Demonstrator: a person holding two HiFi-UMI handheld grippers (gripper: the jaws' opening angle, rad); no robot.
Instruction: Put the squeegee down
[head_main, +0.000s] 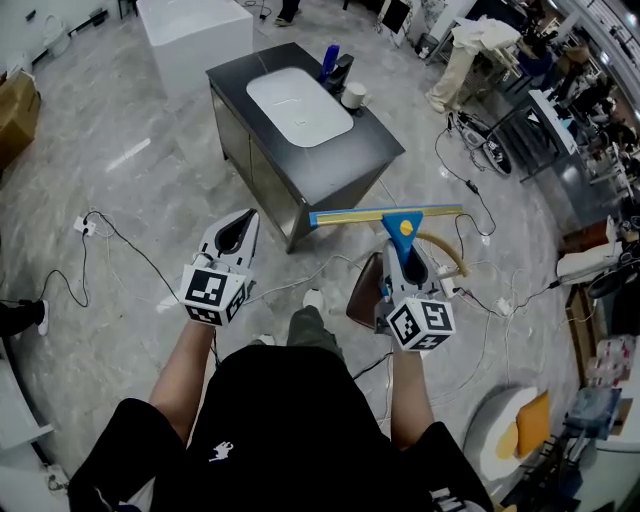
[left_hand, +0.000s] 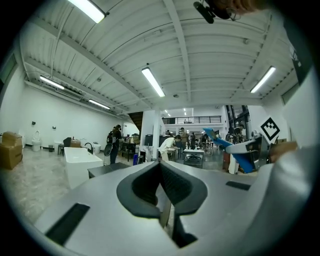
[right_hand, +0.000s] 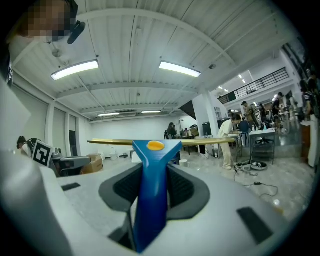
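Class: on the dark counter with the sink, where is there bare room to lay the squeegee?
Bare: the counter end nearest the person, between sink and edge; it probably fits the squeegee. Crowded: the far right side, with bottle and cup beside the sink.

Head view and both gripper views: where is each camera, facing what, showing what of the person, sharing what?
Head view: on the head, facing down at left gripper, right gripper; arms, legs show.
Left gripper view: on that gripper, facing across the hall; head above.
Right gripper view: on that gripper, facing the held squeegee; head above.
Shared: the squeegee.
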